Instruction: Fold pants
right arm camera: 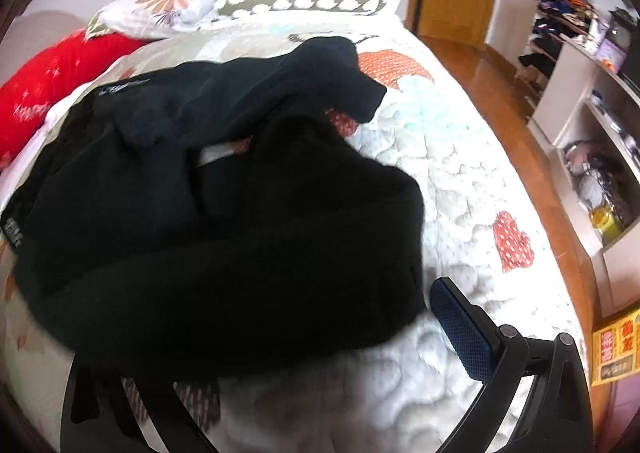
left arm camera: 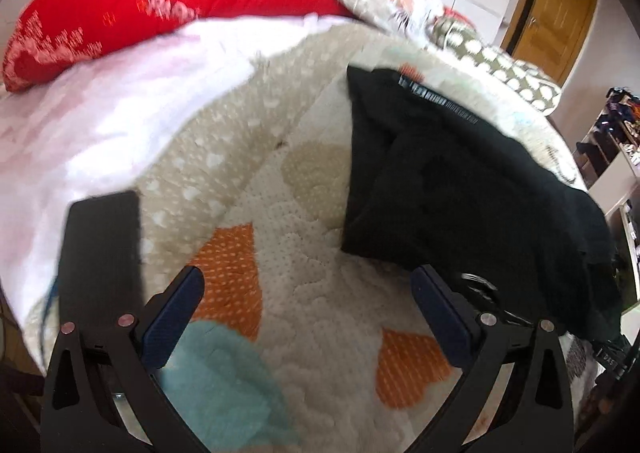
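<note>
Pants (right arm camera: pixel 224 221), black, soft, crumpled in a heap on the quilted heart-patterned bedspread (right arm camera: pixel 460 181), draped over and hiding the right gripper's (right arm camera: pixel 320 333) left finger, its spread unclear; left gripper (left arm camera: pixel 308 317) beside the pants, jaws wide, empty

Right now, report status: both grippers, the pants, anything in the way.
Left gripper open, empty, over the quilt. Right gripper open, left finger hidden under the black pants. Pants bunched, unfolded. Dark flat object lies left of the left gripper.

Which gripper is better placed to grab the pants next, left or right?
Right, probably. The right gripper sits at the black pants, fabric draped over one finger. The left gripper is open over bare quilt, pants off to its side.
</note>
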